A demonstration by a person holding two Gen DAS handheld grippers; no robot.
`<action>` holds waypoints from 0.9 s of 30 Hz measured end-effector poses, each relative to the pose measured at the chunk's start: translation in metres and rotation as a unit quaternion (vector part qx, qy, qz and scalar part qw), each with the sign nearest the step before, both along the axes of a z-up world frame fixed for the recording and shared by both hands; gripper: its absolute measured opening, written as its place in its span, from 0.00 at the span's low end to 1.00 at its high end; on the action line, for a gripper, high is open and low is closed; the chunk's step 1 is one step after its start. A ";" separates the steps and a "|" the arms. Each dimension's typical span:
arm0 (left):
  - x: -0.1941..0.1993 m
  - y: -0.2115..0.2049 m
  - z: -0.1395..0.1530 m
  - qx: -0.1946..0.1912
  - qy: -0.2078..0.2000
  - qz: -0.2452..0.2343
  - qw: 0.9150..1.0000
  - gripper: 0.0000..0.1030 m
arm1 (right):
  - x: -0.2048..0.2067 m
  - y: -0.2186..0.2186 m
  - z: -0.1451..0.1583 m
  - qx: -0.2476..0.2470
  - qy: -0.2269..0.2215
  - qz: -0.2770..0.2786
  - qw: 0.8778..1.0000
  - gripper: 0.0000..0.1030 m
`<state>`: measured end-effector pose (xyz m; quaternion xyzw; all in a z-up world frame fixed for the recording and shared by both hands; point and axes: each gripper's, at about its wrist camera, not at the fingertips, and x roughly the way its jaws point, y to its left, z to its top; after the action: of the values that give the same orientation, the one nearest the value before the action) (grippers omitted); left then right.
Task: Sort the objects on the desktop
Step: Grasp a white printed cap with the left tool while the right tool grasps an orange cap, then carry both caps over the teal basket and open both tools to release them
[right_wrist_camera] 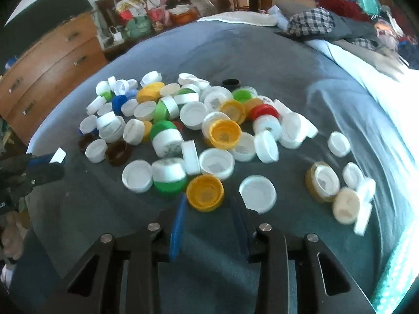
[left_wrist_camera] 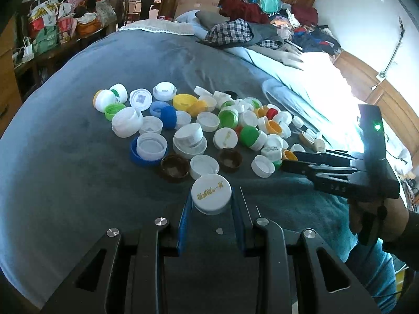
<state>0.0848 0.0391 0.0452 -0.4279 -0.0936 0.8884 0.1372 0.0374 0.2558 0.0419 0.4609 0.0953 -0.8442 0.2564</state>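
Observation:
A heap of plastic bottle caps [left_wrist_camera: 199, 125], white, green, yellow, blue, red and brown, lies on a grey-blue blanket [left_wrist_camera: 65, 170]. My left gripper [left_wrist_camera: 210, 196] is shut on a white cap with gold lettering [left_wrist_camera: 211, 191], held just above the blanket at the near edge of the heap. In the right wrist view this left gripper [right_wrist_camera: 56, 163] shows at the far left with the white cap [right_wrist_camera: 58, 155]. My right gripper [right_wrist_camera: 207, 198] stands over a yellow cap [right_wrist_camera: 205, 192], open side up. The cap sits between the blue pads [right_wrist_camera: 178, 225], with a small gap on its right side. The right gripper [left_wrist_camera: 288, 159] reaches in from the right.
A smaller group of white and beige caps [right_wrist_camera: 340, 183] lies apart at the right. Piled clothes [left_wrist_camera: 243, 34] cover the far end of the bed. A wooden dresser [right_wrist_camera: 47, 70] stands at the left, and bags [left_wrist_camera: 49, 26] crowd a table behind it. A hand [left_wrist_camera: 377, 214] holds the right gripper.

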 end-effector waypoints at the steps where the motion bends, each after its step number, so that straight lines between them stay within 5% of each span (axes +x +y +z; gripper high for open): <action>1: 0.000 0.000 0.002 0.000 0.002 0.001 1.000 0.24 | 0.000 -0.003 -0.001 0.005 0.003 0.004 1.000 0.38; 4: -0.001 -0.001 0.007 0.000 0.005 0.002 1.000 0.24 | 0.001 -0.003 0.000 0.013 0.005 0.001 1.000 0.31; 15: 0.000 0.008 0.035 -0.008 0.035 0.002 0.999 0.24 | 0.038 0.025 0.044 -0.034 0.013 -0.037 0.999 0.31; 27: 0.002 0.051 0.061 -0.009 0.051 -0.025 0.998 0.24 | 0.074 0.088 0.131 -0.087 0.072 -0.083 0.990 0.31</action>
<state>0.0867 0.0901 0.1059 -0.3857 -0.0681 0.9061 0.1600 0.1119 0.3442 0.1730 0.3814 0.0012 -0.8986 0.2170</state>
